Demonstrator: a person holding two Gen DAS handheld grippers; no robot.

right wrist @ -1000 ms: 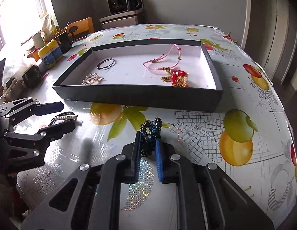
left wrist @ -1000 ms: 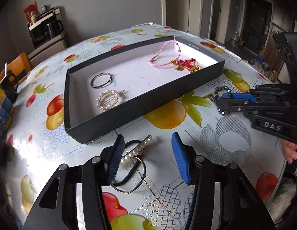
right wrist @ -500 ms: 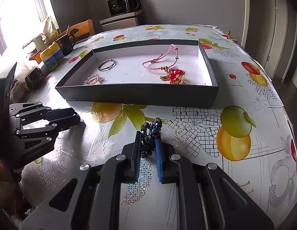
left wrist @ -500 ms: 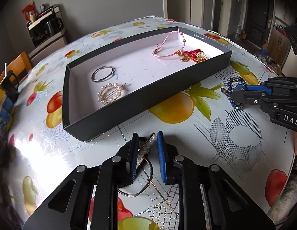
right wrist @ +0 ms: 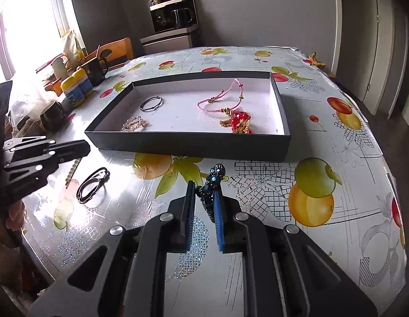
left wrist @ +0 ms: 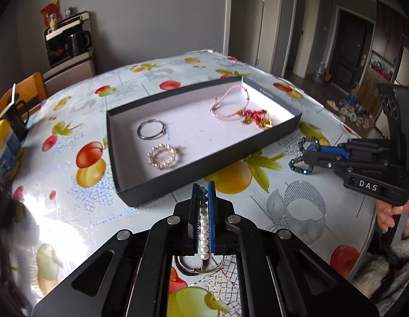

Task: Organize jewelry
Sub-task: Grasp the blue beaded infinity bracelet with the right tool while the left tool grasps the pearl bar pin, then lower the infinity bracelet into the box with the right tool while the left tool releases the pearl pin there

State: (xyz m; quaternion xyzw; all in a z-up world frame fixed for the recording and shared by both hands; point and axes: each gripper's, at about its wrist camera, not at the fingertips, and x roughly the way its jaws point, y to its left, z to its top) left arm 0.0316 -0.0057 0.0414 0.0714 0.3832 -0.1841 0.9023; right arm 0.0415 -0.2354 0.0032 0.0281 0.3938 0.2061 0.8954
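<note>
A black tray (left wrist: 204,158) (right wrist: 188,145) with a white floor sits mid-table. In it lie a silver ring (left wrist: 151,130), a pearl circle clip (left wrist: 162,157), and a pink cord bracelet with red and gold beads (left wrist: 246,115). My left gripper (left wrist: 203,192) is shut on a pearl hair clip (left wrist: 203,227) and holds it above the table, in front of the tray's near wall. My right gripper (right wrist: 204,198) is shut on a dark blue beaded bracelet (right wrist: 213,182), also in the left wrist view (left wrist: 302,158). A black hair tie with a ring (right wrist: 93,185) lies on the table.
The table has a glossy fruit-print cloth (right wrist: 323,185). At its far left stand mugs (right wrist: 96,71), yellow-capped bottles (right wrist: 77,84) and a wooden chair (right wrist: 119,50). A coffee machine (right wrist: 172,13) stands on a cabinet behind. The table edge is close on the right.
My left gripper shut on the pearl hair clip and lifted it off the table; the hair tie stayed down. My right gripper rose slightly, still holding the blue bracelet.
</note>
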